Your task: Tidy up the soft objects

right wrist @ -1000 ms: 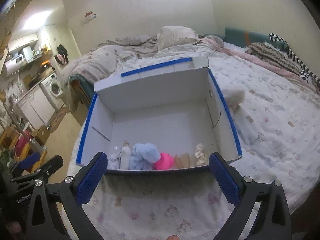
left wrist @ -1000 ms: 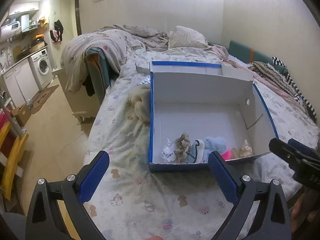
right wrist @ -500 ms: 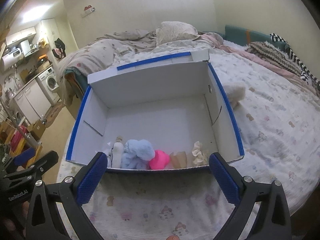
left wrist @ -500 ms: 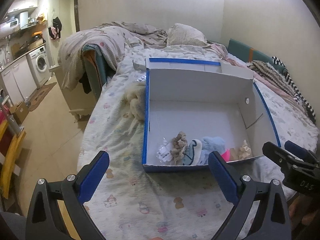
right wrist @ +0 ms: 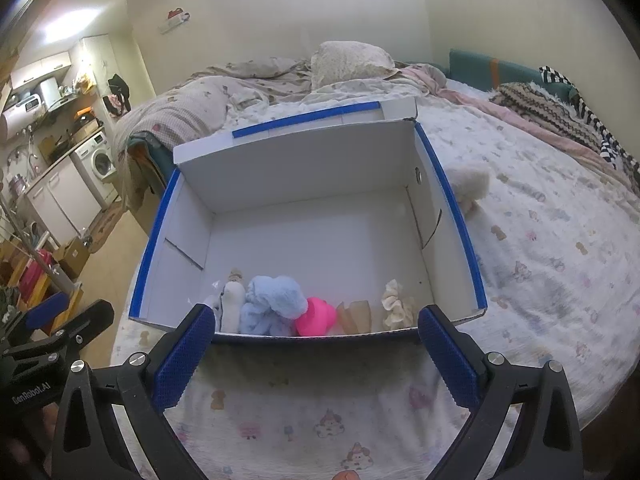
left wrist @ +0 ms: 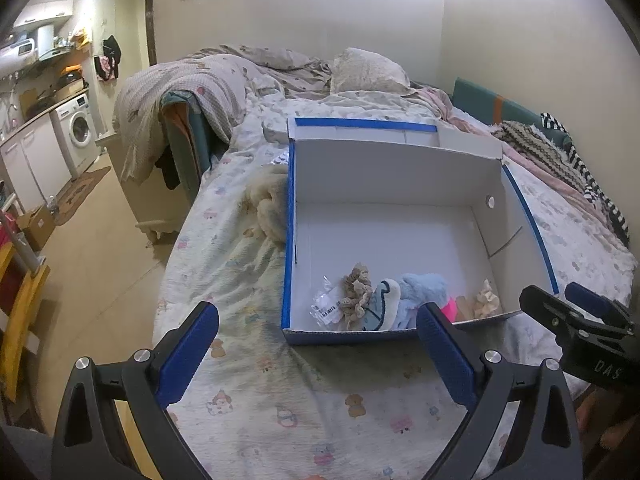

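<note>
A white cardboard box with blue edges [left wrist: 400, 168] [right wrist: 296, 168] stands open on the bed. Along its near wall lie a beige scrunchie [left wrist: 356, 294], a light blue plush [right wrist: 272, 302] [left wrist: 420, 292], a pink soft thing [right wrist: 316, 316] and a cream scrunchie [right wrist: 394, 304] [left wrist: 486, 304]. A cream plush [left wrist: 270, 208] lies on the bed left of the box. Another cream plush [right wrist: 470, 184] lies right of the box. My left gripper [left wrist: 316, 344] is open and empty, in front of the box. My right gripper [right wrist: 316, 344] is open and empty, just before the near wall.
The bed carries a crumpled duvet and pillow [left wrist: 368, 72] at the far end and striped and knitted cloths [left wrist: 560, 160] on the right. On the left are the floor, a washing machine [left wrist: 80, 132] and a cardboard carton [left wrist: 38, 226].
Both grippers stay open and empty. The views have shifted a little; the box sits slightly further right in the left wrist view and nearer in the right wrist view.
</note>
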The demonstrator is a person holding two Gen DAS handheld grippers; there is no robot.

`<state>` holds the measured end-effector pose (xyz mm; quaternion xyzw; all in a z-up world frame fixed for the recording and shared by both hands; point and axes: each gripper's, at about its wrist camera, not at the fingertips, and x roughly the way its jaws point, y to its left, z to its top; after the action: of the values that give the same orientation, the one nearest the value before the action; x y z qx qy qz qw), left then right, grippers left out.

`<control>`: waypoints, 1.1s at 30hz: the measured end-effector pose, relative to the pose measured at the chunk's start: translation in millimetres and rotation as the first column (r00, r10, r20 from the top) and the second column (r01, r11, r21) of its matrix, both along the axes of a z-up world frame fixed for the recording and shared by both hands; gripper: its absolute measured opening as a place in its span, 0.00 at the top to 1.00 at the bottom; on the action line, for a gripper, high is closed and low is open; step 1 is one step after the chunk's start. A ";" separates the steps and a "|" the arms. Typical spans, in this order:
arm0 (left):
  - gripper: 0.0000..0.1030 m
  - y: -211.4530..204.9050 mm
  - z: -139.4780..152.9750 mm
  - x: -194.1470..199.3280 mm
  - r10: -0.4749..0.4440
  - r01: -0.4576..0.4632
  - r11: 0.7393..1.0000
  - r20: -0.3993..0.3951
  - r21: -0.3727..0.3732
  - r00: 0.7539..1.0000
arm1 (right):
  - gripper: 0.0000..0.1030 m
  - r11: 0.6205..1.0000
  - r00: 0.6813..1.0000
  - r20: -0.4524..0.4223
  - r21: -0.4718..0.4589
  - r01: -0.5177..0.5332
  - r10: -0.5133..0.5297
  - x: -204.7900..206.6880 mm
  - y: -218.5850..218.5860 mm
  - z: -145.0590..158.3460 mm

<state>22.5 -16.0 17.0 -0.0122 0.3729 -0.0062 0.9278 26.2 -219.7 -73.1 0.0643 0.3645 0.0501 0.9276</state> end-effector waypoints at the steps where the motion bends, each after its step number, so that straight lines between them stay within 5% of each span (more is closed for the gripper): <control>1: 0.04 0.7 0.1 0.2 0.002 -0.002 1.000 0.000 -0.003 1.000 | 0.00 1.000 1.000 -0.001 -0.001 0.000 0.000 -0.1 0.1 0.1; 33: 0.04 1.1 0.4 -0.1 -0.001 0.001 1.000 -0.005 -0.011 1.000 | 0.00 1.000 1.000 -0.004 -0.013 0.000 0.000 -0.6 3.4 -0.5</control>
<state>22.4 -14.9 17.4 -0.0172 0.3751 -0.0085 0.9268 25.6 -216.3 -73.6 0.0584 0.3666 0.0474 0.9273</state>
